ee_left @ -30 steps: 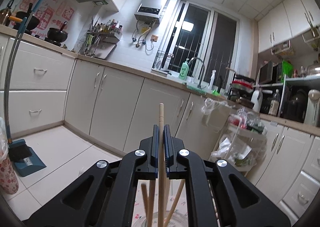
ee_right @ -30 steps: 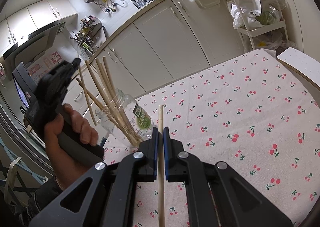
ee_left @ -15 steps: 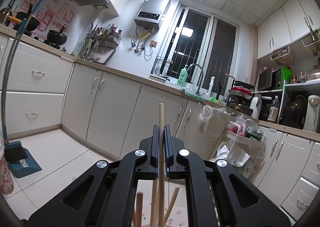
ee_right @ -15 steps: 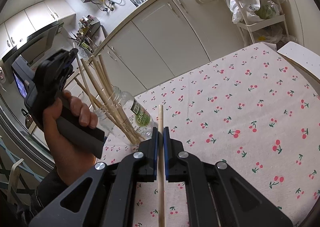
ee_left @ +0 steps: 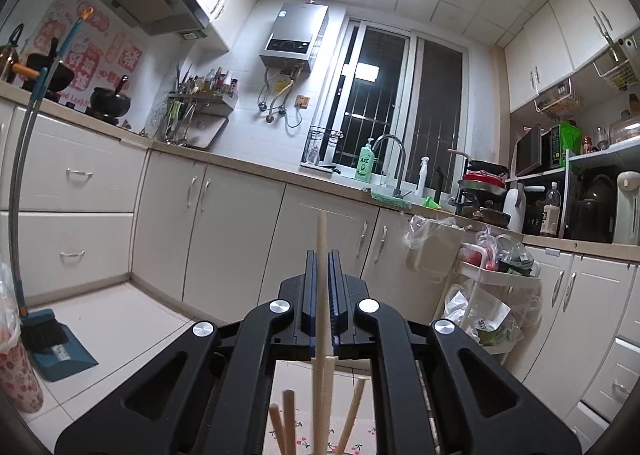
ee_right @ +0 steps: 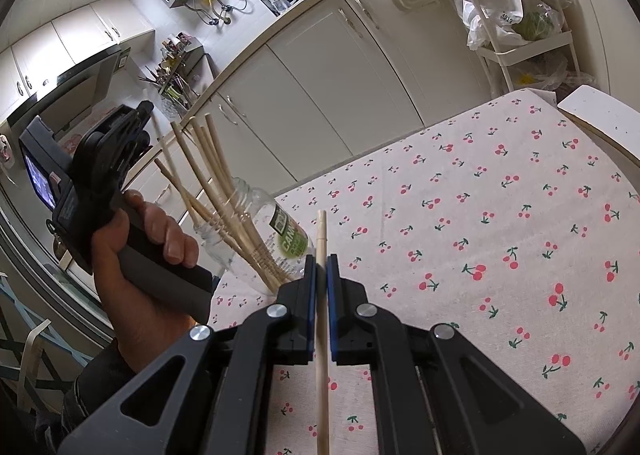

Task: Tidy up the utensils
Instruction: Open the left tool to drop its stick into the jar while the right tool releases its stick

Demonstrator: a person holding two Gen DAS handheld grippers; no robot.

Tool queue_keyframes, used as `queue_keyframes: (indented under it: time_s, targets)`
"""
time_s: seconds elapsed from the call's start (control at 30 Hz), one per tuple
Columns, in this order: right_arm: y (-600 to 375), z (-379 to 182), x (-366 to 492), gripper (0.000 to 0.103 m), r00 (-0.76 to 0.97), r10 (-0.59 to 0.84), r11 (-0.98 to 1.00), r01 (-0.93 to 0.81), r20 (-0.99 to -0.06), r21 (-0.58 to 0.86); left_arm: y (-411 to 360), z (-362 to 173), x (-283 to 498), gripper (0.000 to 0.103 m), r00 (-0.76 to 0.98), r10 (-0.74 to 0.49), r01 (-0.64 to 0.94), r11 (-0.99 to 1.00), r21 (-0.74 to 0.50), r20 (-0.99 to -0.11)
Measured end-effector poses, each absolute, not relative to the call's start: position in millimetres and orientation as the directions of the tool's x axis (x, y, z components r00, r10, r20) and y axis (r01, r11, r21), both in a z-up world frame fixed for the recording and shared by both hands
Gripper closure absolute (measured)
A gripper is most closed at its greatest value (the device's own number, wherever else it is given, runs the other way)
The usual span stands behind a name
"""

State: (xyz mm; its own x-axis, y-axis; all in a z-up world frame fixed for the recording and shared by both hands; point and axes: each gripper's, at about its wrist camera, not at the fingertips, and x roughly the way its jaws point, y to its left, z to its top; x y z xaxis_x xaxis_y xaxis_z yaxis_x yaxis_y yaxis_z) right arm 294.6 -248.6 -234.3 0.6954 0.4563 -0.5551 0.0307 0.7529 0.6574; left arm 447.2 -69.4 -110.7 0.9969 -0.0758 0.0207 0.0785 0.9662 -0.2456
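Observation:
A clear glass jar (ee_right: 262,233) holding several wooden chopsticks (ee_right: 216,179) leans on the cherry-print tablecloth (ee_right: 480,215). A hand (ee_right: 152,255) holds my left gripper (ee_right: 142,115) just above the jar, shut on one chopstick (ee_right: 160,145) that runs down toward the jar's mouth. In the left wrist view that chopstick (ee_left: 321,255) stands upright between the pads of the left gripper (ee_left: 321,275), with other chopstick tips (ee_left: 286,415) below. My right gripper (ee_right: 321,267) is shut on another chopstick (ee_right: 322,355), beside the jar and above the cloth.
A white cart with plastic bags (ee_right: 516,35) stands past the table's far right corner, also in the left wrist view (ee_left: 492,295). A white panel (ee_right: 600,115) lies at the table's right edge. Cabinets (ee_left: 232,239) line the walls; a broom and dustpan (ee_left: 52,343) lean at left.
My left gripper has risen slightly with its chopstick, and the jar's rim has dropped out of its view. The right gripper and its chopstick have stayed still.

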Motion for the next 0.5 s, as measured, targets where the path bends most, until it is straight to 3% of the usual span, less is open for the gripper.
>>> queue_keyframes:
  time_s: [0.3,0.5]
  targets:
    - [-252,-234,294,0.097,0.698,0.459,0.747,0.032,-0.550,0.664,-66,-119,442,0.098,0.997,-0.081,0.076,0.967,-0.242,-0.009]
    - [-246,-210,287,0.097,0.741,0.490,0.726,-0.055,-0.460,0.685,-49,-118,426,0.098,0.999,-0.049,0.042,0.965,-0.257,-0.021]
